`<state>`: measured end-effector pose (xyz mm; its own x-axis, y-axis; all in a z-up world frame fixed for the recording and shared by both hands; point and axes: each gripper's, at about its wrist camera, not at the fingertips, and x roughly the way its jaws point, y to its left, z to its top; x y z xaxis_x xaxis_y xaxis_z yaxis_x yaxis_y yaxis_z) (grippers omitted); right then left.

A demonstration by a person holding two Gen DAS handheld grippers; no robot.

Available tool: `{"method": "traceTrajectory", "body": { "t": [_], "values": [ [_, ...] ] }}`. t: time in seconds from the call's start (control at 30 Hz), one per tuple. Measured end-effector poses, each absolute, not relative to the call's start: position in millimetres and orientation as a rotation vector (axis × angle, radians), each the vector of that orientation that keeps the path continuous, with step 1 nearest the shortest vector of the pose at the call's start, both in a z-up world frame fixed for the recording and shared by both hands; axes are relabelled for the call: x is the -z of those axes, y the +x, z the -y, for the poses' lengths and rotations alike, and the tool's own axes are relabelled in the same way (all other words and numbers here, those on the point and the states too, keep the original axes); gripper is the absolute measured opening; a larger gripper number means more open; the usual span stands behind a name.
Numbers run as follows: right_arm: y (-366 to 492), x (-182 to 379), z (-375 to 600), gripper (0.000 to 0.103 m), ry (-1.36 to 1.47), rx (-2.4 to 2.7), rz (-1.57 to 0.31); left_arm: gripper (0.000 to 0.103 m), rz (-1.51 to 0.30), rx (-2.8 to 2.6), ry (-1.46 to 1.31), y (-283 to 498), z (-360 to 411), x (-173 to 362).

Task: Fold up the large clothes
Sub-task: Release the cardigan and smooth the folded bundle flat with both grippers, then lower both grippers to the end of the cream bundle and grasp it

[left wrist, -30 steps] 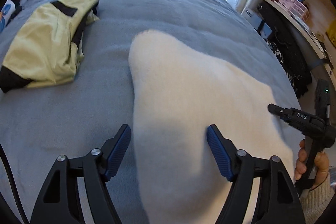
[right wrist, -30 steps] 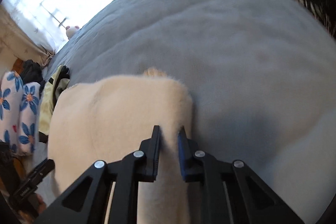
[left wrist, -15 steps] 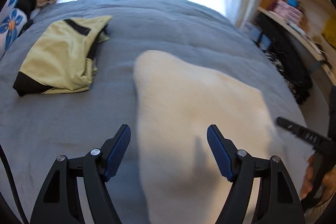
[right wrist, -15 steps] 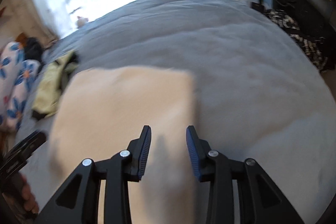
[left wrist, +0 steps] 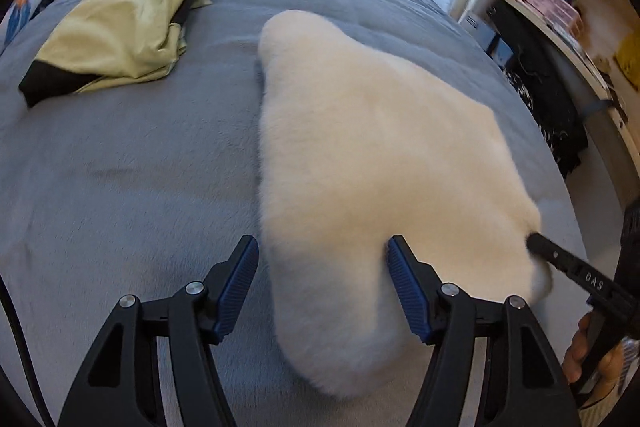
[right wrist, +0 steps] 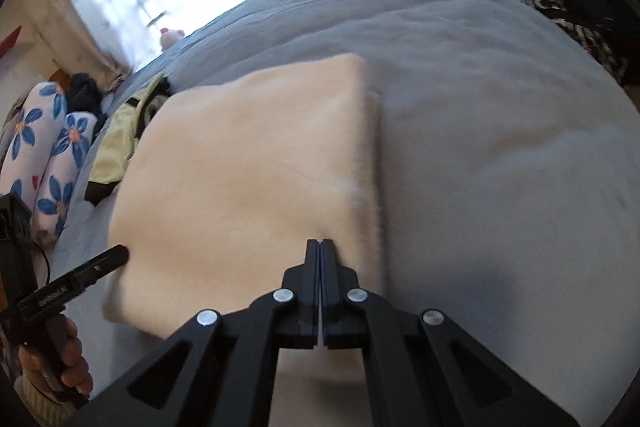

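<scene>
Cream fleece garment lies folded flat on the grey bedspread, near its front edge. Left gripper is over its near-left edge with the jaws apart and closing, fleece between the blue pads, not pinched. Right gripper has its fingers pressed together at the garment's near-right edge; can't tell if fabric is caught. Yellow-black garment sits well apart at far left.
</scene>
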<state>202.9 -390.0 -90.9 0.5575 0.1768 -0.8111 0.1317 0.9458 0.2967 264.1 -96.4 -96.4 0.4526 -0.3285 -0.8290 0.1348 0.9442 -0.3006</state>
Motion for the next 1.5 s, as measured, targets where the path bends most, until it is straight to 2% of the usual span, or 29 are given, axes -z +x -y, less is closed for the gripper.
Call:
{"method": "traceTrajectory", "body": {
  "t": [0.23,0.57,0.97,1.13,1.4,1.47,1.5],
  "values": [
    [177.1,77.0,381.3,0.002,0.336,0.056,-0.967,0.065,-1.048,0.236,-0.176,248.1,88.6,81.8],
    [150.7,75.6,362.9,0.006,0.466,0.025,-1.012,0.066,-1.030,0.180,-0.128,206.0,75.2,60.2],
    [123.9,66.7,320.6,0.012,0.436,-0.078,-1.047,0.069,-1.003,0.180,-0.063,156.1,54.3,41.5],
    [121.9,51.8,317.7,0.048,0.414,-0.086,-1.007,0.080,-0.954,0.244,-0.093,147.8,46.1,22.1],
    [148.3,22.3,331.4,0.052,0.303,-0.015,-0.966,0.081,-0.968,0.260,-0.147,179.4,41.3,13.8],
    [157.4,17.5,341.4,0.057,0.286,-0.012,-0.962,0.081,-0.982,0.294,-0.188,189.7,39.8,16.1],
    [162.8,16.6,347.7,0.062,0.279,-0.005,-0.966,0.081,-1.000,0.313,-0.217,199.0,38.8,19.2]
  ]
}}
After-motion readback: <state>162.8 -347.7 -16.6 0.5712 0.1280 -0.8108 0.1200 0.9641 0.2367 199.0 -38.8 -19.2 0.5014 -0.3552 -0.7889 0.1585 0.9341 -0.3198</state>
